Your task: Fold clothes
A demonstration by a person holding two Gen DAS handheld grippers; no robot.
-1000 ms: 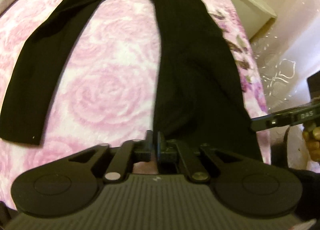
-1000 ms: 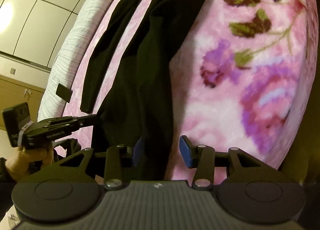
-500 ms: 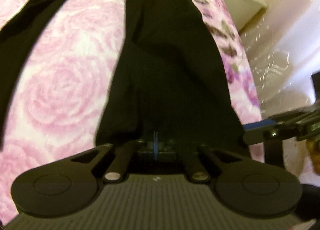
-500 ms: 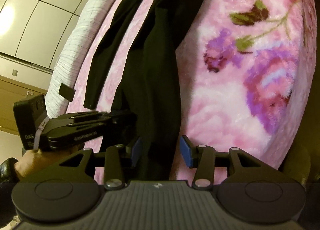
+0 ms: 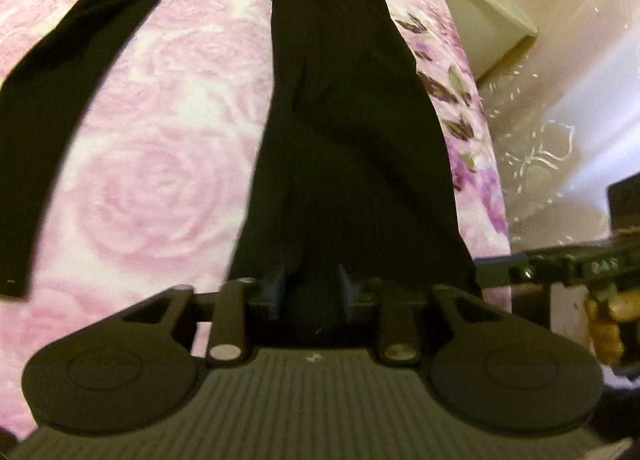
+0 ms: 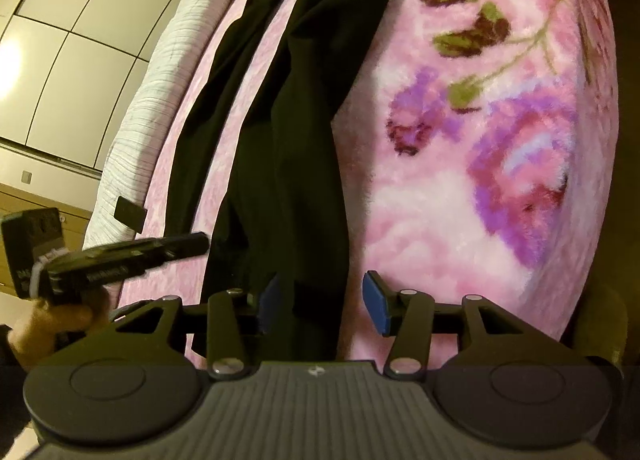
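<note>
Black trousers (image 5: 352,148), legs splayed apart, flat on floral blanket (image 5: 160,180).

Black right gripper (image 6: 322,298): blue pads (image 6: 376,302), silver screws, ribbed grey housing.

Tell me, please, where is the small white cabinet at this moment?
In the left wrist view the white cabinet stands at the upper right, beside the far right edge of the pink floral blanket, beyond the black garment.

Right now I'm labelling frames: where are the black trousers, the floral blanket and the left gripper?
black trousers (image 5: 352,148), left wrist view, near leg.
floral blanket (image 5: 160,188), left wrist view, bare rose print.
left gripper (image 5: 310,286), left wrist view, between fingertips.
</note>
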